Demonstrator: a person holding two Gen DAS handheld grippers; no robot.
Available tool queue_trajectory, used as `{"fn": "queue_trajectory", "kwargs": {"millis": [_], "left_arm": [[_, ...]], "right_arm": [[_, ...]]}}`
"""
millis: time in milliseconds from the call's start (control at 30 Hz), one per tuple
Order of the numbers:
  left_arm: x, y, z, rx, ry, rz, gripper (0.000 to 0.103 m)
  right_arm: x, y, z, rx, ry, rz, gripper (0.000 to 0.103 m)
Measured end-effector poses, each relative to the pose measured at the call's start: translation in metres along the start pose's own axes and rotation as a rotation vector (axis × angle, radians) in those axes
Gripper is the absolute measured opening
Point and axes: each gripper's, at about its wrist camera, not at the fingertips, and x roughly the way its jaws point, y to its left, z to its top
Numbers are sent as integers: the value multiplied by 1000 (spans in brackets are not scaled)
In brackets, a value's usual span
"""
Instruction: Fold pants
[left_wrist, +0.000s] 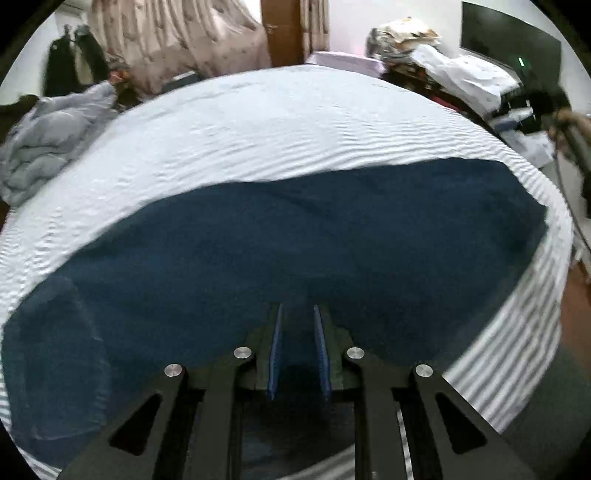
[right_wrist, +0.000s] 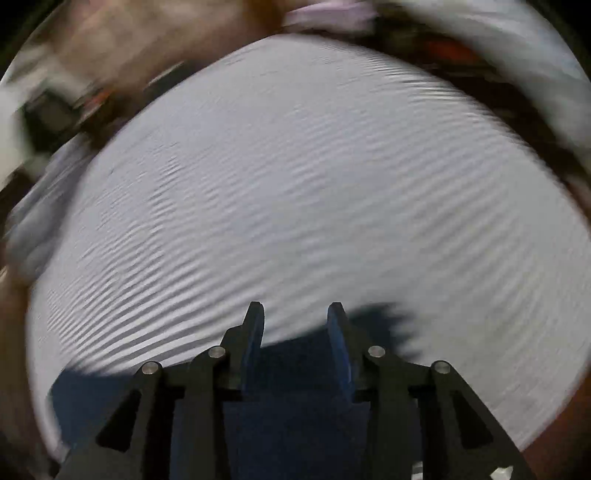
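While the left gripper (left_wrist: 298, 308) hangs over the pants (left_wrist: 258, 251), its jaws stand narrowly apart with nothing pinched between the blue pads (left_wrist: 276, 343); dark cloth shows through the gap. Pants: navy, spread flat in a wide band across the near side of the bed (left_wrist: 258, 122), striped sheet under them. Right end of the cloth reaches close to the bed's right edge, left end runs toward the near-left corner. Far edge of the cloth has a slight ridge, otherwise smooth.

Right gripper (right_wrist: 295, 306): jaws wider than the left's, nothing held. Fingertips sit past the far edge of the pants (right_wrist: 295, 406), over bare sheet (right_wrist: 295, 184); the cloth lies below and behind them at the near side. That view is motion-blurred, so cannot tell if the fingers touch the fabric.

Room, left wrist view: crumpled grey duvet (left_wrist: 51, 147) at the far-left corner of the bed, patterned curtain (left_wrist: 177, 37) behind, dark screen (left_wrist: 509, 40) on the far-right wall, pile of bedding and clothes (left_wrist: 443, 62) beside it.
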Motion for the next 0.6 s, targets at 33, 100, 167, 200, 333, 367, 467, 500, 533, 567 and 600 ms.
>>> {"fn": "queue_trajectory", "kwargs": {"millis": [33,100,167,200,333,367,467,500,533,567,600], "left_arm": [[1,4,0,1,-2,19,19],[6,17,-3,-13,13,54,20],[13,32,-11,-41,47,48,20],[16,36,-16,-46,66,43,20],[17,42,-40,-61,69,-3,19],[15,43,-41,-60,72,-15,19],[13,50,-46,-90,82,-49,19],[12,53,-46,-103,85,-63,19],[12,55,-47,-107,86,-69,19],[11,55,-48,-107,86,-75,19],[11,56,-49,-106,84,-80,19]], "right_arm": [[10,30,3,-50,52,83,34],[34,89,4,-131,153,244,34],[66,154,0,-191,255,379,34],[88,197,-6,-226,335,463,34],[159,311,-41,-366,534,530,34],[179,337,-51,-402,575,516,34],[220,378,-74,-450,677,504,34],[234,388,-81,-451,718,497,34],[244,394,-89,-449,769,501,34],[250,393,-98,-446,808,502,34],[253,395,-106,-432,834,529,34]]}}
